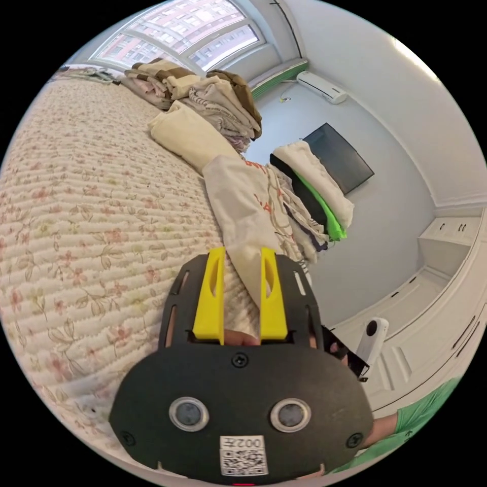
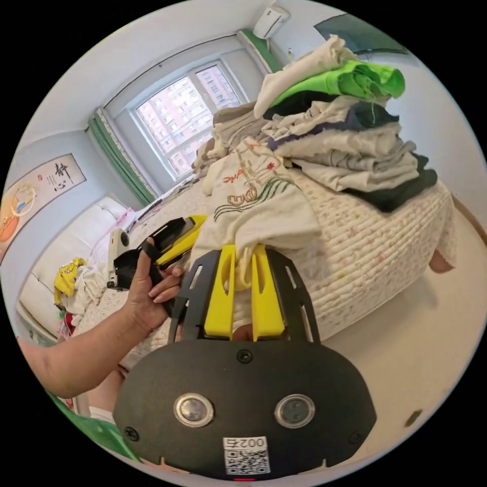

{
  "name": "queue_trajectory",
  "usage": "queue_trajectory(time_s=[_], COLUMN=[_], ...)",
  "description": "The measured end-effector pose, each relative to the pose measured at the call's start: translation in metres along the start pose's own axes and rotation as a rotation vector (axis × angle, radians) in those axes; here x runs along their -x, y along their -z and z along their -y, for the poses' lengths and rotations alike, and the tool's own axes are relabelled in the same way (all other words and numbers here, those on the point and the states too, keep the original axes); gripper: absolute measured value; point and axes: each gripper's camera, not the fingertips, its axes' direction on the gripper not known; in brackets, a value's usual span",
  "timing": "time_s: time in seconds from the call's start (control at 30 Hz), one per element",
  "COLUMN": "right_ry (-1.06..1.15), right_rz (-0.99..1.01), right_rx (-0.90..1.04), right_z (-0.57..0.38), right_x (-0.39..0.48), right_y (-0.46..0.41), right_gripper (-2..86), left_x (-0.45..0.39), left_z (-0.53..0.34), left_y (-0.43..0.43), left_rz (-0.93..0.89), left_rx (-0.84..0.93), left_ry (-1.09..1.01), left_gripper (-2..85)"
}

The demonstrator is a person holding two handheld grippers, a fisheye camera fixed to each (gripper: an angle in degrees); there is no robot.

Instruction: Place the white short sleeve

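Where the quilted bedspread (image 1: 91, 203) runs across the left gripper view, we note a ribbed, stitched surface printed with small pink and green flowers; in the right gripper view the same cover (image 2: 365, 238) wraps the rounded bed corner in raised cords. On it stand heaps of folded clothes: we record a tall pile (image 2: 350, 127) of soft knits in cream, grey, black and bright green, and in the left gripper view a second heap (image 1: 203, 96) of beige and brown pieces nearer the window (image 1: 187, 30).

The shirt (image 2: 253, 203), a limp white knit with a line drawing in red, green and tan, lies draped over the bed edge just beside the tall pile. Part of it hangs off the bed and is gathered into both tools.

We find the right gripper (image 2: 243, 281) clamped on a bunched fold of the shirt, cloth squeezed between its flat yellow jaws. The left gripper (image 1: 242, 294) holds a narrowed, twisted strip of the shirt (image 1: 248, 213) between its jaws, both pressing the fabric. Each tool has a matte black plate body with slotted side frames.

In the right gripper view, a hand (image 2: 147, 294) grips the black handle of the left gripper (image 2: 177, 238), whose yellow jaw reaches the shirt's edge.
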Motion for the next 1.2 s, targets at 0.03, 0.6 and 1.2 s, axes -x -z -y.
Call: queue_trajectory(time_s=[0.03,0.6,1.2], right_ry=[0.035,0.042,0.223], right_rz=[-0.039,-0.266,-0.312], right_rx=[-0.001,-0.243,0.120], right_z=[0.014,0.052,0.187], right_x=[-0.001,0.038,0.166], right_y=[0.008,0.127,-0.016], right_gripper=[4.9,5.3,4.8], left_x=[0.004,0.037,0.046], left_z=[-0.001,-0.018,-0.063], left_y=[0.003,0.035,0.068], left_rz=[-0.007,-0.008,0.045], left_rx=[-0.004,-0.004,-0.074], left_ry=[0.007,0.016,-0.005], left_gripper=[6.1,5.5,5.8])
